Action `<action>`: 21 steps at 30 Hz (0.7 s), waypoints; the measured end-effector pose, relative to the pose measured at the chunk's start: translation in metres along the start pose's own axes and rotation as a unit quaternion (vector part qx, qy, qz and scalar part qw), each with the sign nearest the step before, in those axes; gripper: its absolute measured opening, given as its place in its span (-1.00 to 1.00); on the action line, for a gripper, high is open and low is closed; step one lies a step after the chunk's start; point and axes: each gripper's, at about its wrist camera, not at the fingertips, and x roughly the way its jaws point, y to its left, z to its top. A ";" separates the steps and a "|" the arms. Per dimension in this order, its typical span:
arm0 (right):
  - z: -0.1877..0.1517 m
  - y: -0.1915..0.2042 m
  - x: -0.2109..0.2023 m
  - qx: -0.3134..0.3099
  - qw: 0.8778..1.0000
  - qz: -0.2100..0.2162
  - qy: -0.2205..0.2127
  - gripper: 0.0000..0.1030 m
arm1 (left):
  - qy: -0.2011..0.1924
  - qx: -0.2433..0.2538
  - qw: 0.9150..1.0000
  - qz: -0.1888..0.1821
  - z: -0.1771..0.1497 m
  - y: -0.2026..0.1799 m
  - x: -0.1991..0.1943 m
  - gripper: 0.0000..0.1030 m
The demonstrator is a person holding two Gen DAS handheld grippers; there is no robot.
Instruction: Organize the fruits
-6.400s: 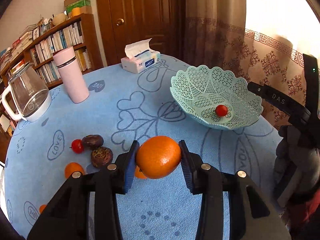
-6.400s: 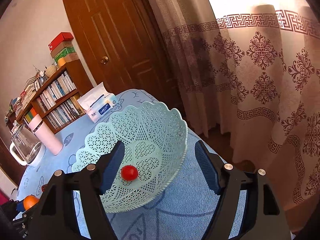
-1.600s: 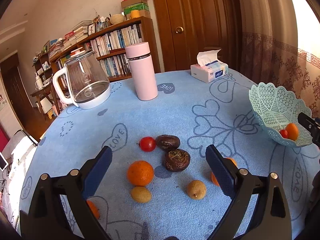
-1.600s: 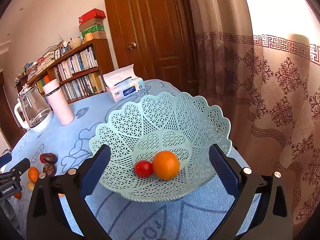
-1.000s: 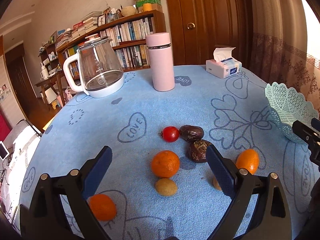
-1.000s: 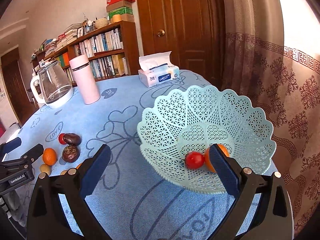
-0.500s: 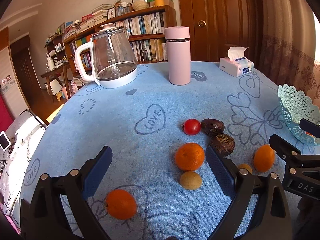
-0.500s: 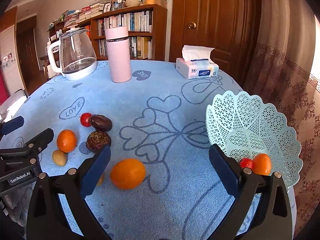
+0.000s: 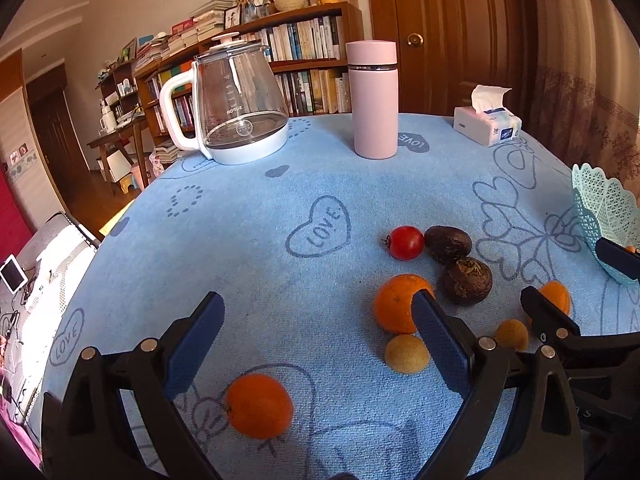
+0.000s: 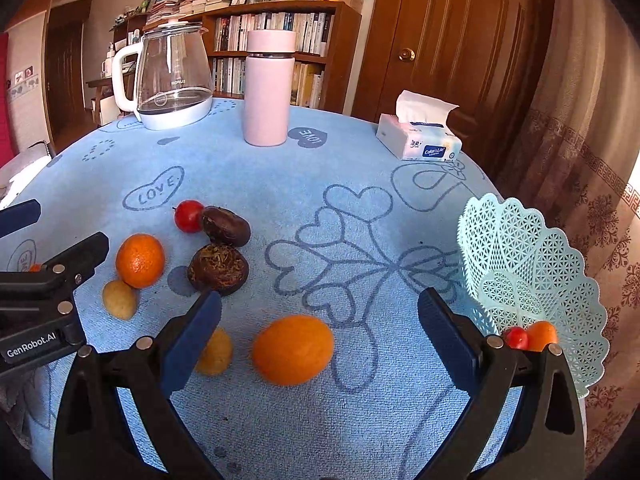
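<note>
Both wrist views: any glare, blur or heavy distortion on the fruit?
Left wrist: sharp, strong fisheye bending, dark vignette corners; the near orange is evenly lit. Right wrist: sharp too; blown-out window light at the right edge, the basket warped, the large orange clear.

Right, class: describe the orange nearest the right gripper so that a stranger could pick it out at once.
Start at the pale green lattice basket on the blue tablecloth. Beside it, between the open right gripper fingers, lies an orange. It is the largest and most oval fruit, apart from the cluster, with a small tan fruit beside it.
</note>
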 end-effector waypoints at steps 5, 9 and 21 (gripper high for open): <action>0.000 -0.001 0.004 0.004 1.000 0.002 0.005 0.94 | 0.002 0.001 1.000 0.000 0.000 0.000 0.001 0.82; 0.000 0.001 0.006 0.000 1.000 0.001 0.012 0.94 | 0.004 -0.001 1.000 0.003 -0.001 0.002 0.002 0.82; -0.002 0.001 0.012 -0.002 1.000 0.011 0.023 0.94 | 0.007 -0.002 1.000 0.016 -0.004 0.008 0.004 0.82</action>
